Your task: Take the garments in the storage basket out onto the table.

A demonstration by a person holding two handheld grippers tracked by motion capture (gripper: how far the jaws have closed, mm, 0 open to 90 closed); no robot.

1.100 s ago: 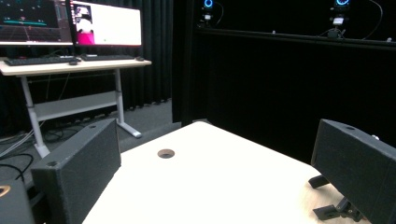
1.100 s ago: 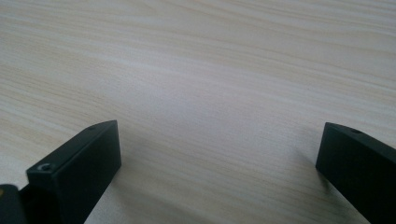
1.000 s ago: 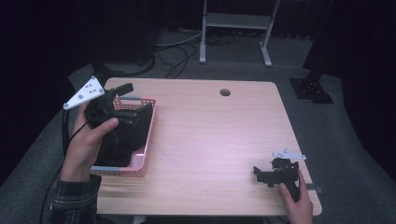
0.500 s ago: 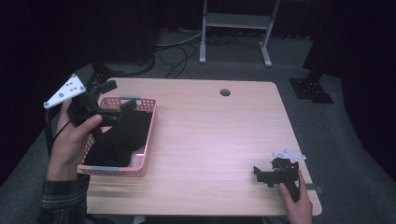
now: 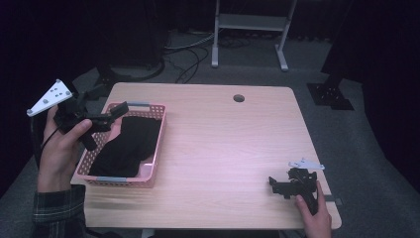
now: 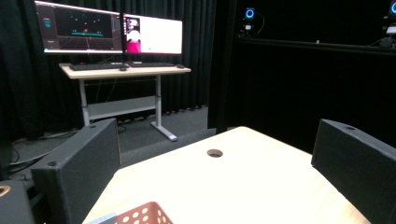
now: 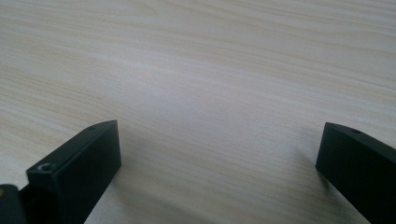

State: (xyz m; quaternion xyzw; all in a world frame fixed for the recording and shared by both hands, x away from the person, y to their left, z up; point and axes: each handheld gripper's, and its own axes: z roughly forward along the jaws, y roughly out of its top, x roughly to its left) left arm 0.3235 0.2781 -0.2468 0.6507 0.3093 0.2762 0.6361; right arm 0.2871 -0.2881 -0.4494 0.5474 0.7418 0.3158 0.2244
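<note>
The left claw hangs above the near-left corner of the pink basket, its jaws spread wide with nothing between them. A black cloth lies heaped inside that basket, which sits at the left edge of the wooden surface. The right claw rests low on the surface near the front right corner, jaws likewise spread and empty, well apart from the basket.

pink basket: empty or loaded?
Loaded. A black cloth lies bunched inside the pink basket, covering most of its floor. The left gripper, open, holds nothing.
</note>
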